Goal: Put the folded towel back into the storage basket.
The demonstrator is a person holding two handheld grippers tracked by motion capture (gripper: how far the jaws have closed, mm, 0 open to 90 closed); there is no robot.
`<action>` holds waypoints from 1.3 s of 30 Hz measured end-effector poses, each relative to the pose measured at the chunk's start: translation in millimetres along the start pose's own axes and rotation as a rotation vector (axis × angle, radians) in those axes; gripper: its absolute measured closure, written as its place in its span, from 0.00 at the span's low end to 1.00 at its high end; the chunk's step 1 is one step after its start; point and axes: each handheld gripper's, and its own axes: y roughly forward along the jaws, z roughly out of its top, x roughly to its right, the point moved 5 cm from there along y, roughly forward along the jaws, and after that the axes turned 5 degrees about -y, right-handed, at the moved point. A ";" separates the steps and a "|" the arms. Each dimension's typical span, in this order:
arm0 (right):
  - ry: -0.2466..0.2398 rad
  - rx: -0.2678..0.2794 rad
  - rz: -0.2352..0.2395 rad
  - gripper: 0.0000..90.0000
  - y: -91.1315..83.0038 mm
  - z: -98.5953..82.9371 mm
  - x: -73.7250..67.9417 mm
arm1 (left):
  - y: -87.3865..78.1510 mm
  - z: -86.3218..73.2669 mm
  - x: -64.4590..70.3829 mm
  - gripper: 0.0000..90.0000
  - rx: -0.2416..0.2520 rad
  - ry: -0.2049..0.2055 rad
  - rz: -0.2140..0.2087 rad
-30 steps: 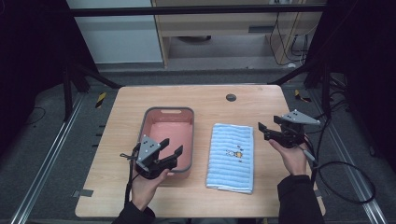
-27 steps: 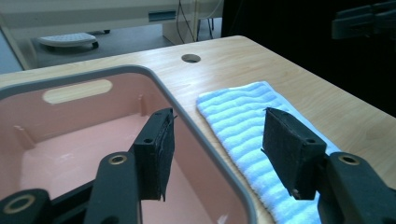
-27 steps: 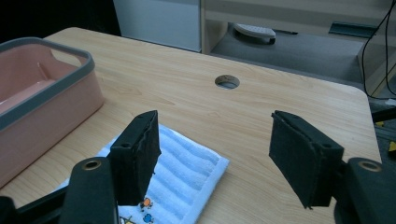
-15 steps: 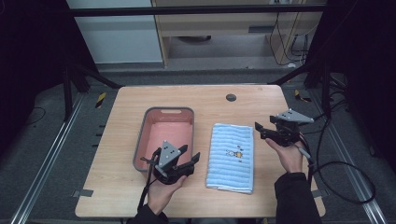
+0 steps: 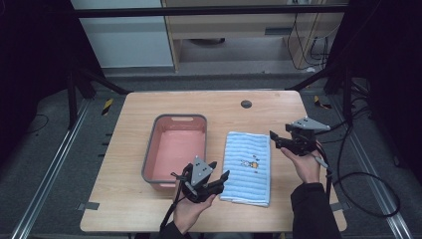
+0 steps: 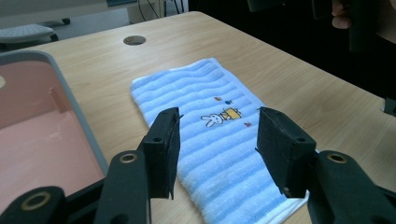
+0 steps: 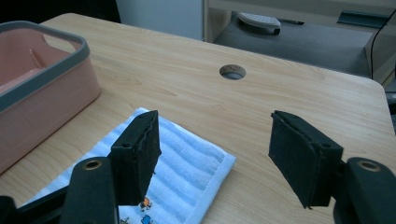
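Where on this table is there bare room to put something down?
Bare wood runs along the far edge around the round hole, down the strip left of the pink bin, and right of the blue towel under the right gripper. It is crowded near the front, where the left gripper sits between bin and towel.

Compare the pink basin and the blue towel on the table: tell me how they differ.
The pink basin is a rigid, walled tub with a grey rim, standing open and empty; the blue towel is soft, striped and lies flat, folded, with a small rabbit picture. The basin sits left of the towel, apart from it. Both are oblong, lie lengthwise side by side on the wooden table, and neither is held.
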 end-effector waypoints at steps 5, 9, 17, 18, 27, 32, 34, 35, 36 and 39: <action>0.003 -0.005 -0.001 0.38 3.2 -4.0 0.6 | 6.3 -7.1 5.8 0.56 -0.026 0.003 0.014; 0.005 -0.016 -0.002 0.38 6.5 -7.7 1.2 | 11.0 -13.6 8.3 0.56 -0.047 0.008 0.022; 0.002 -0.045 -0.006 0.39 17.3 -17.0 2.4 | 22.6 -27.6 12.0 0.56 -0.084 0.013 0.016; 0.003 -0.047 -0.006 0.39 18.7 -18.1 2.4 | 23.9 -29.4 12.3 0.56 -0.089 0.013 0.015; 0.027 -0.094 0.000 0.40 38.7 -34.0 0.2 | 36.5 -47.0 11.2 0.57 -0.149 0.024 0.045; 0.031 -0.126 -0.004 0.41 50.0 -42.6 -0.5 | 41.6 -55.8 7.9 0.55 -0.172 0.011 0.059; 0.037 -0.132 -0.002 0.41 54.1 -44.4 -1.9 | 43.4 -59.4 7.9 0.54 -0.180 0.022 0.072; 0.035 -0.138 0.001 0.42 56.1 -45.5 -2.6 | 44.5 -61.0 7.9 0.54 -0.184 0.022 0.071; 0.032 -0.145 0.001 0.42 58.3 -46.8 -3.0 | 45.5 -62.6 7.5 0.54 -0.189 0.021 0.071; 0.033 -0.165 0.004 0.42 62.4 -50.5 -4.1 | 47.0 -65.5 6.0 0.53 -0.199 0.018 0.073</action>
